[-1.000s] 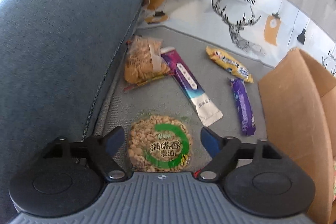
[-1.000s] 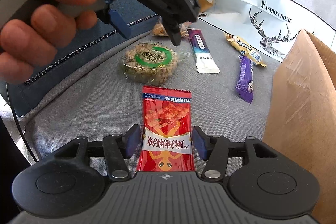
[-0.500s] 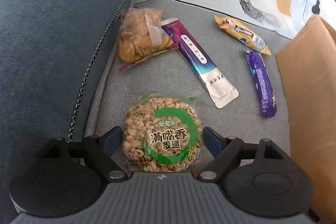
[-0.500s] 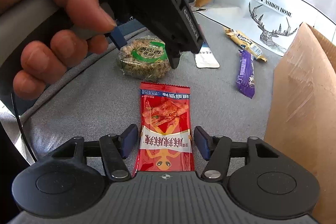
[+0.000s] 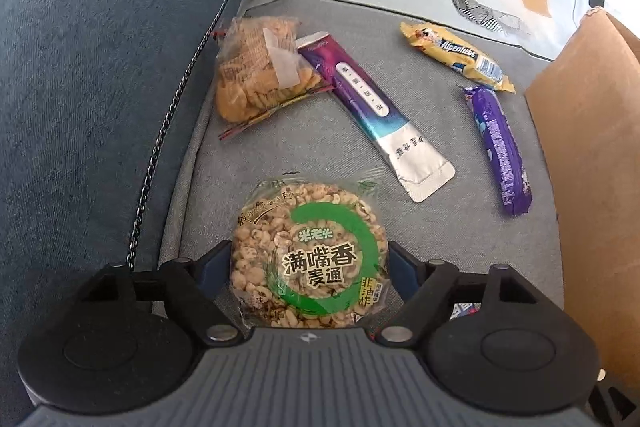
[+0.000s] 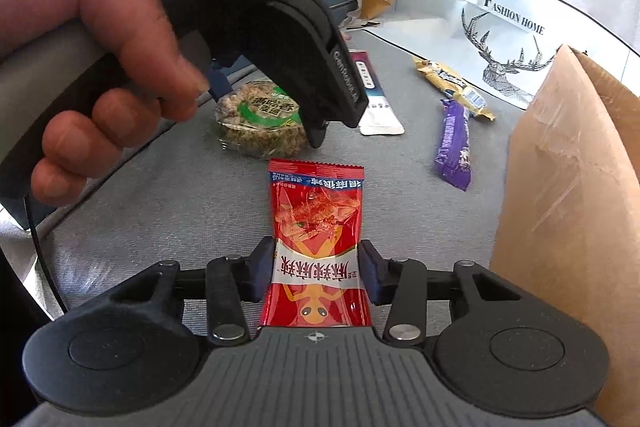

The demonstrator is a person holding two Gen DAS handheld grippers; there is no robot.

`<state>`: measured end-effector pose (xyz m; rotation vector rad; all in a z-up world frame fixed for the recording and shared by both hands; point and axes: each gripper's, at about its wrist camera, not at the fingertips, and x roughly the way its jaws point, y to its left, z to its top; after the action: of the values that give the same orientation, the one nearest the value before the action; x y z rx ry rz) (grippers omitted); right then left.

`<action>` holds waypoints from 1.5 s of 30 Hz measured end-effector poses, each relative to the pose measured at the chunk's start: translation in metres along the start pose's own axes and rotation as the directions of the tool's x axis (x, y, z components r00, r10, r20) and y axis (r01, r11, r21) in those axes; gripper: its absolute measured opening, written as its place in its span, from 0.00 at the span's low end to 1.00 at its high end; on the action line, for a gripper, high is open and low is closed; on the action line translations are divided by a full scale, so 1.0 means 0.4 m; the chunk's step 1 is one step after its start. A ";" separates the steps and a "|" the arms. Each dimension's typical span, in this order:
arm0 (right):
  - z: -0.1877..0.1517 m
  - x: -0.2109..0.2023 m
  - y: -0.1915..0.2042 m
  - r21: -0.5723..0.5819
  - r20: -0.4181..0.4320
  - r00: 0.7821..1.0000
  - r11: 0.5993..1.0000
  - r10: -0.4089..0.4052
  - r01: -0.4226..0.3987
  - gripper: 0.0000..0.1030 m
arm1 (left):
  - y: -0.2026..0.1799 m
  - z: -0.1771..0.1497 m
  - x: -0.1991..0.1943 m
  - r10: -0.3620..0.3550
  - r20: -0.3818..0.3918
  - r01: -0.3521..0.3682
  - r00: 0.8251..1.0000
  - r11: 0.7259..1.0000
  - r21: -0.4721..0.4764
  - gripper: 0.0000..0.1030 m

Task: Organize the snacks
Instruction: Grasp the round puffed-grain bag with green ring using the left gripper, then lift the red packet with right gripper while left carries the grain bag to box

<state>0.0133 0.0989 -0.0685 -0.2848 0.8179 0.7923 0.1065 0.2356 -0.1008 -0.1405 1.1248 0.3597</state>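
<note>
While both pairs of fingers straddle a snack on the grey sofa seat (image 5: 248, 155), I note grips. My left gripper (image 5: 309, 267) stands wide, closing slightly, around the round puffed-grain cake (image 5: 310, 259); the blue pads sit at its two edges, and I cannot tell whether they press yet. My right gripper (image 6: 318, 269) is narrowing on the red packet (image 6: 318, 239), which lies flat between the fingers; the pads sit at its side seams, and the film looks a little waisted there, so contact seems to have begun. Judgement on handling: the cake is light, fairly stiff across its disc but crumbly, in slick film; take it across the widest part with gentle pressure, or it cracks. The red packet is light, soft and slippery; a pinch across the middle will buckle it, so squeeze firmly enough to gather the film. Compared with a second ago: the left gripper has dropped closer, so the cake fills more of the gap and its rim now reaches both pads; the right fingers, then clearly apart from the packet, have come in to its edges. Purple bar (image 5: 500, 147), yellow bar (image 5: 456, 57), long sachet (image 5: 376, 115) and cracker bag (image 5: 260, 67) lie unmoved; the box (image 5: 592, 187) waits at right.
</note>
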 end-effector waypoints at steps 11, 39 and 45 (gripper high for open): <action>0.010 -0.024 -0.049 0.128 0.073 0.996 0.991 -0.046 0.036 0.45 | 0.025 0.017 -0.077 0.003 0.159 0.009 0.987 0.997 -0.071 0.81; 0.103 0.053 -0.201 0.592 0.133 0.976 0.804 -0.171 0.060 0.44 | 0.009 0.058 -0.197 -0.015 0.442 0.065 0.897 0.993 -0.099 0.81; 0.113 0.047 -0.233 0.615 0.135 0.973 0.786 -0.189 0.067 0.44 | 0.011 0.055 -0.200 -0.018 0.443 0.069 0.897 0.993 -0.100 0.81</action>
<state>0.1135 0.0681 -0.0585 0.3108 0.8192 0.3827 0.0934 0.2293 -0.0191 -0.1742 0.6493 0.3926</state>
